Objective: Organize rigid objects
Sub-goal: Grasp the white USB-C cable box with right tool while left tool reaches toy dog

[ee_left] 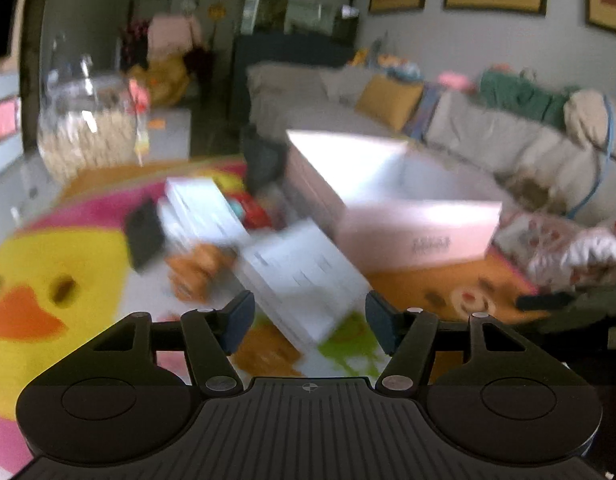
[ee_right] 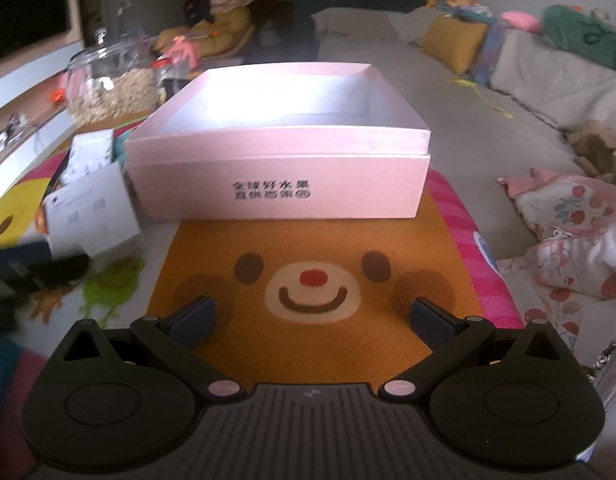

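Note:
A large open pink box stands on a colourful play mat; it looks empty inside. It also shows in the blurred left wrist view. A white carton lies just ahead of my left gripper, which is open and empty. A second white carton, a black flat object and an orange object lie beyond it. In the right wrist view the white cartons lie left of the pink box. My right gripper is open and empty, over the bear face.
A glass jar with pale contents stands at the mat's far left, also in the right wrist view. A grey sofa with cushions runs along the right. A floral cloth lies at the mat's right edge.

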Available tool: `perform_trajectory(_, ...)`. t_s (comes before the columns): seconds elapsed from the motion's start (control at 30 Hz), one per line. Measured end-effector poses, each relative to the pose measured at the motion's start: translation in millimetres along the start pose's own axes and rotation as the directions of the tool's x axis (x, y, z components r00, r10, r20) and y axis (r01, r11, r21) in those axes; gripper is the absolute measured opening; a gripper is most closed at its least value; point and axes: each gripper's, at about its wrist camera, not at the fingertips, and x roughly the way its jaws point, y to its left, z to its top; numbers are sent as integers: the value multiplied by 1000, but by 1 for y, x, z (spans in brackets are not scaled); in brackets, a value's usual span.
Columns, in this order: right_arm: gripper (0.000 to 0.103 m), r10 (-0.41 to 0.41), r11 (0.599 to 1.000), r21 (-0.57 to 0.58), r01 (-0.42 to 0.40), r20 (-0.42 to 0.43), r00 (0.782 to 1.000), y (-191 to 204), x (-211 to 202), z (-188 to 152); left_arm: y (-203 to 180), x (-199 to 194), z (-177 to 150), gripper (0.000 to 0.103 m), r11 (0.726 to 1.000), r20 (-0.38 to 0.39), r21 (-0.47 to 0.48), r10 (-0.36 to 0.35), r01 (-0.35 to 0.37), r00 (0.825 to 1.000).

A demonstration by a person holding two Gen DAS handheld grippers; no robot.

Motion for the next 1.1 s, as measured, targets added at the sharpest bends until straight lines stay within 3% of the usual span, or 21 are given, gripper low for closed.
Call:
perform_trajectory(0.07,103,11,1000,-9,-11,0,1000,-1,-4,-3,21,-3,12,67,1000,22,-15,28,-28,999)
perform_trajectory(0.17,103,13,1000,-9,-13,-3,1000,0,-5,-4,52,15,24,66,996,-25,-48,79,-80,997)
perform_trajectory(0.3,103,14,1000,-12,-15,-9,1000,-2,-7,-4,82,34,36,66,991,-20,-116,70,-72,997)
perform_trajectory(0.43,103,9,1000,-23,-10,-12,1000,0,-8,-5,121,56,51,66,957,-42,-263,117,-124,992)
perform_trajectory(0.53,103,10,1000,-24,-10,-13,1000,-1,-8,-5,142,83,54,68,940,-130,-293,141,-173,982)
perform_trajectory(0.6,103,16,999,-28,-16,-13,1000,-1,-9,-5,151,87,54,67,936,-114,-316,125,-156,986)
perform_trajectory(0.77,99,113,989,-99,-114,-16,993,8,-14,-4,153,84,54,44,952,-86,-283,97,-117,992)
perform_trajectory(0.83,97,167,975,-149,-165,2,986,21,-19,0,145,77,49,31,965,-128,-228,105,-132,986)
perform_trajectory(0.97,97,264,938,-257,-231,100,959,55,-29,19,135,64,38,34,987,-126,-84,125,-136,984)
perform_trajectory(1.1,97,342,888,-348,-301,62,938,92,-9,38,132,45,28,33,990,-129,-17,135,-139,982)
